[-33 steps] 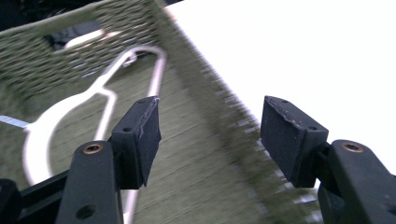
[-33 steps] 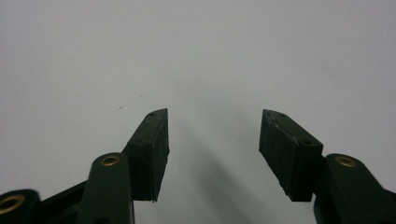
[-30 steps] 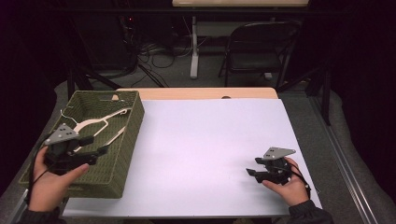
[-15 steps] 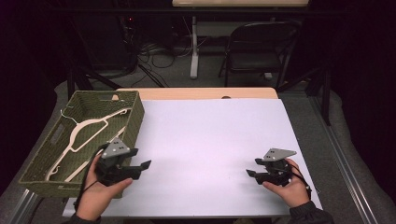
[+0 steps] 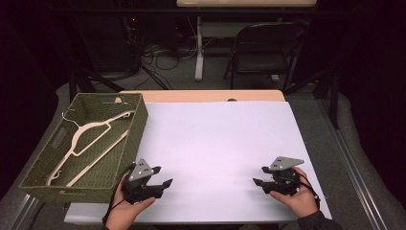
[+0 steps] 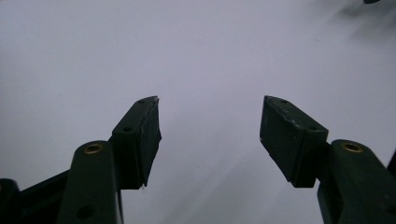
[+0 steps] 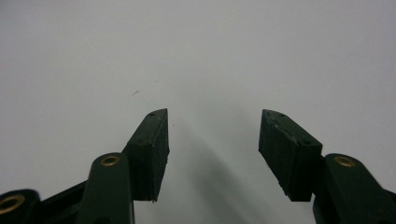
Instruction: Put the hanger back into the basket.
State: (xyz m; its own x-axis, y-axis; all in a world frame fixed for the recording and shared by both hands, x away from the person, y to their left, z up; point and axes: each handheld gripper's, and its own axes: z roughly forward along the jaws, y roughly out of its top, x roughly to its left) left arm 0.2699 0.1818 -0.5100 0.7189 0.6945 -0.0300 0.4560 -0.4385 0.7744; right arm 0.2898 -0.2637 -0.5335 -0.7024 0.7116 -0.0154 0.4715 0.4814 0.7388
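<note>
So, both grippers parked low on the white worktop (image 5: 215,139), empty.
Left gripper (image 5: 162,184) and right gripper (image 5: 258,182) jaws wide apart; cream hanger (image 5: 91,139) lying inside green wicker basket (image 5: 139,125), just beside left gripper.

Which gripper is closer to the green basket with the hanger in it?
The left gripper. It sits on the white table right beside the green basket, by its near corner. The right gripper rests far across the table, near its other side.
</note>
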